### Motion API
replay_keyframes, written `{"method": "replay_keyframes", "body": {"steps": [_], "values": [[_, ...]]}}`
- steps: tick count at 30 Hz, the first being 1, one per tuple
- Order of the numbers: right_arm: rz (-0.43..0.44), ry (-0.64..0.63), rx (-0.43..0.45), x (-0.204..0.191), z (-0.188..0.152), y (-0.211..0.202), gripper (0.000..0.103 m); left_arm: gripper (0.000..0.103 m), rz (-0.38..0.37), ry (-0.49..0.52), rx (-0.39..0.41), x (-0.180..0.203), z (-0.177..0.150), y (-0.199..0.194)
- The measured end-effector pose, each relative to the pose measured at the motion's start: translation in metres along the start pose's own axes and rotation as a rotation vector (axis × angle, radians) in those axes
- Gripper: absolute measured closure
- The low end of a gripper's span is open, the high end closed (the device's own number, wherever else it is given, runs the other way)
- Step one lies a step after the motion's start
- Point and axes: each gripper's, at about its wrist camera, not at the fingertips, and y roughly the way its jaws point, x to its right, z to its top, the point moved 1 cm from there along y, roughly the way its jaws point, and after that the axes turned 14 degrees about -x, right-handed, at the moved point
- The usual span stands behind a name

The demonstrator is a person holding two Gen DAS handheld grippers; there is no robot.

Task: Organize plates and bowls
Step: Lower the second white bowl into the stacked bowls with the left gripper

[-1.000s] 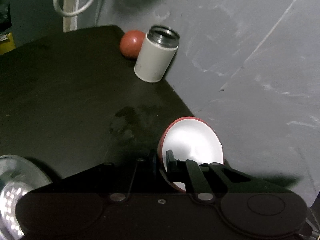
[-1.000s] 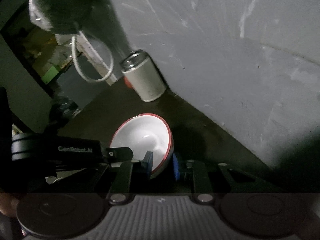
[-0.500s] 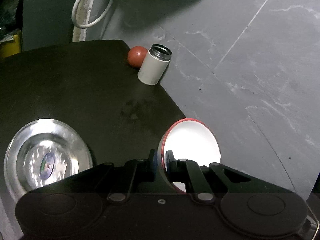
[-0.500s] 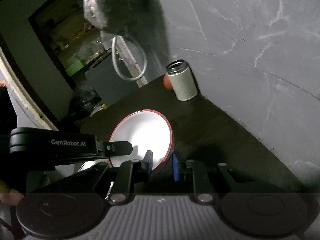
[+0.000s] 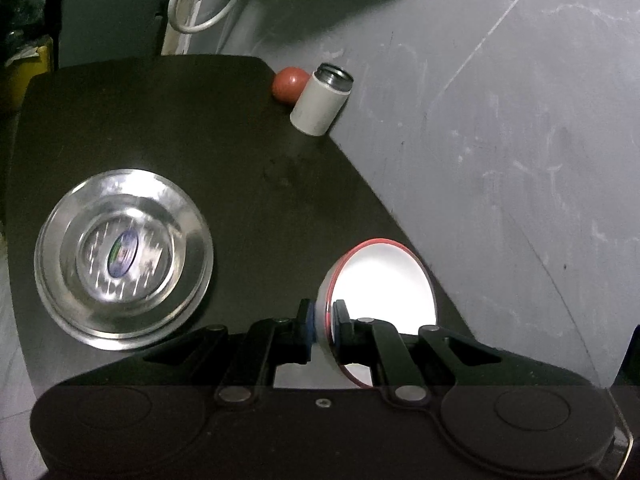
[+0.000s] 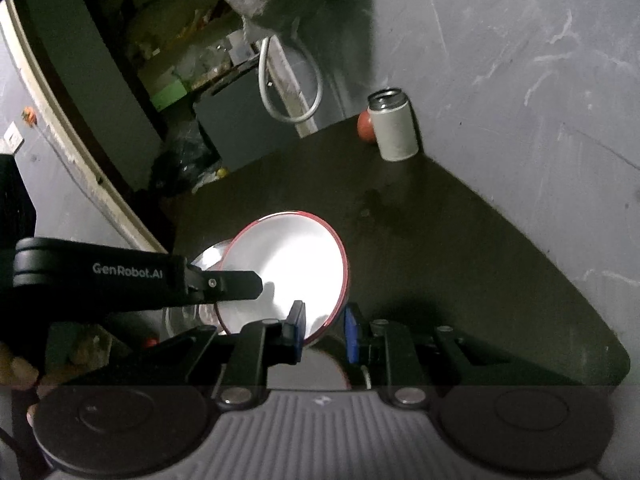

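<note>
A white bowl with a red rim [image 5: 384, 280] hangs tilted in the air above the near corner of the dark table [image 5: 168, 128], its bright inside facing up and away. Both tools grip it. The left gripper [image 5: 324, 320] is clamped on the bowl's rim, one blue pad outside the wall and one inside. From the right wrist view the same bowl [image 6: 288, 264] sits between the pads of the right gripper [image 6: 324, 328], which pinches the lower edge, while the left tool's black arm reaches across from the left to the opposite side of the rim.

On the table to the left of the bowl lies a steel plate [image 5: 124, 260] with a small sticker at its centre. At the far edge stands a white cylindrical container with an open metal mouth [image 5: 322, 98], and a red ball-like object [image 5: 289, 85] sits touching it. Behind, a white cable loop [image 5: 200, 4] hangs against the grey wall [image 5: 520, 140].
</note>
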Motion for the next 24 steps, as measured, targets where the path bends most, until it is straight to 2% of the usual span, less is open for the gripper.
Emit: {"method": "replay_keyframes", "body": {"steps": [13, 24], "values": [[-0.011, -0.013, -0.1, -0.006, -0.028, 0.001, 0.08, 0.092, 0.009, -0.015, -0.061, -0.008, -0.025, 0.006], [-0.008, -0.02, -0.155, -0.005, -0.035, 0.006, 0.08, 0.092, 0.032, -0.035, -0.101, -0.012, -0.035, 0.014]]}}
